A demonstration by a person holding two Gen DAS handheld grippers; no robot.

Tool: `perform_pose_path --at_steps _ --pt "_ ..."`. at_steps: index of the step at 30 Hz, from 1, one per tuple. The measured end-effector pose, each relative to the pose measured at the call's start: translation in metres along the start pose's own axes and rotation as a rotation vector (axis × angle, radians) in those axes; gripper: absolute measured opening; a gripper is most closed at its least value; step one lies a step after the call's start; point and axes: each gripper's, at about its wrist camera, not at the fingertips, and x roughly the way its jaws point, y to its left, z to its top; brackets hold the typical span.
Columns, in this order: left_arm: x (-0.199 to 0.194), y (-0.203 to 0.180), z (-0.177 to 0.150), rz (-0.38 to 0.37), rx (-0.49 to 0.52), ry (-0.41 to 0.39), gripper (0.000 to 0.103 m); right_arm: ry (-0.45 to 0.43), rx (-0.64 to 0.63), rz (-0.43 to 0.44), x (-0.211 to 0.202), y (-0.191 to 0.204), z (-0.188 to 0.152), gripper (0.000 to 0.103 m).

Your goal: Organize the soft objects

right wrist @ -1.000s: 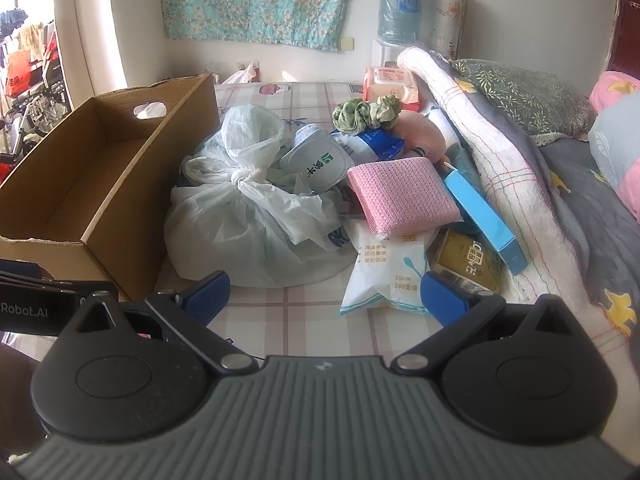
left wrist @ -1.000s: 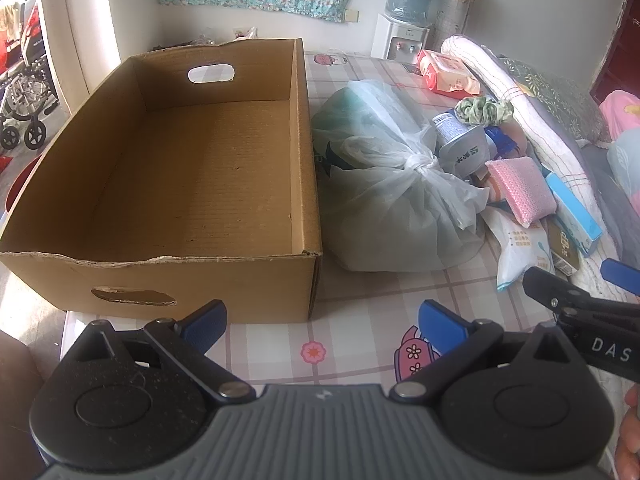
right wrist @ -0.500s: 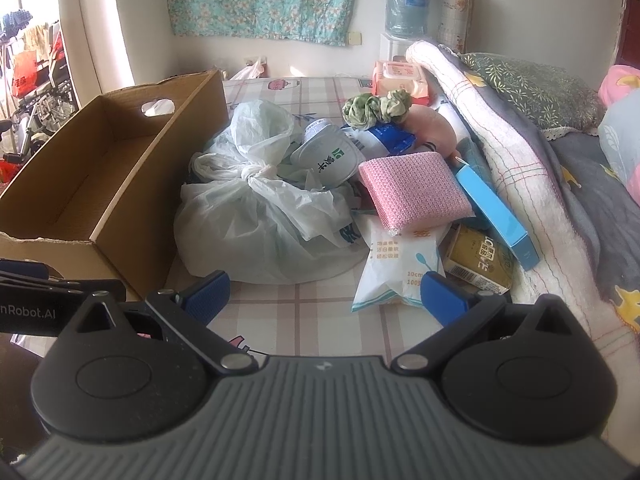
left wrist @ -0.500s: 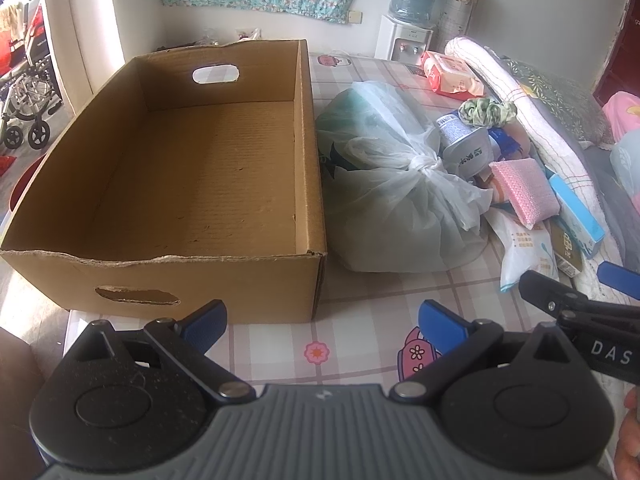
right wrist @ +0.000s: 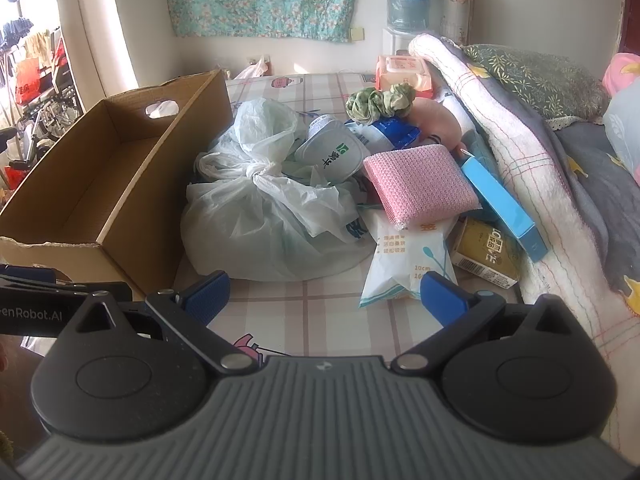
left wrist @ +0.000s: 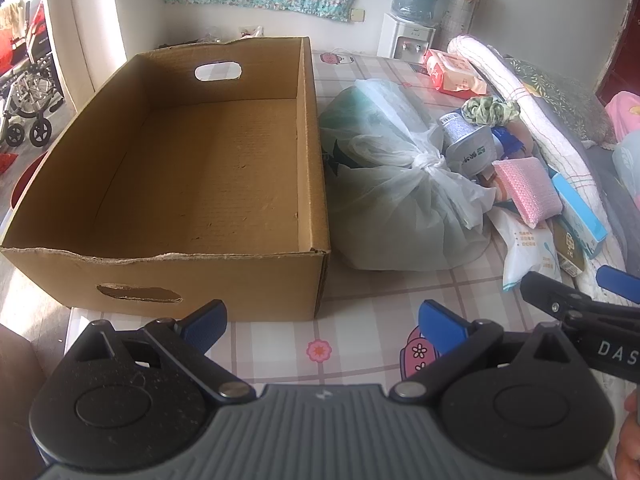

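1. We have drawn both views slightly nearer the pile over the last second; nothing on the bed [right wrist: 320,312] has shifted.
2. Our left gripper [left wrist: 322,322] and right gripper [right wrist: 324,294] both gape wide, holding nothing.
3. The cardboard box [left wrist: 304,168] sits at the bed's left edge, bare inside, so sorting hasn't begun.
4. The tied plastic bag [right wrist: 264,224] touches the box's right wall; the pink sponge [right wrist: 420,182] lies just beyond.

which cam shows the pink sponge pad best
The right wrist view: the pink sponge pad sits near centre, its knitted top face fully visible, resting on the white packet. The left wrist view shows it smaller, off to the right and at an angle.
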Motion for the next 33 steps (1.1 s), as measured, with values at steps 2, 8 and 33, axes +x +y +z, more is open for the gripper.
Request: perform_pose_path --at_steps 2,8,33 --pt "-0.0001 -0.0002 0.0002 0.001 0.000 0.000 0.102 0.001 0.000 0.001 0.0003 0.0002 0.0000 0.102" --pt "0.0009 -0.0003 0.0004 0.004 -0.003 0.003 0.102 0.002 0.001 0.004 0.0009 0.0004 0.0001 0.102" --pt "0.0019 -0.0013 -0.0016 0.025 -0.002 0.011 0.102 0.006 0.003 0.007 0.0039 0.0011 -0.0018 0.102"
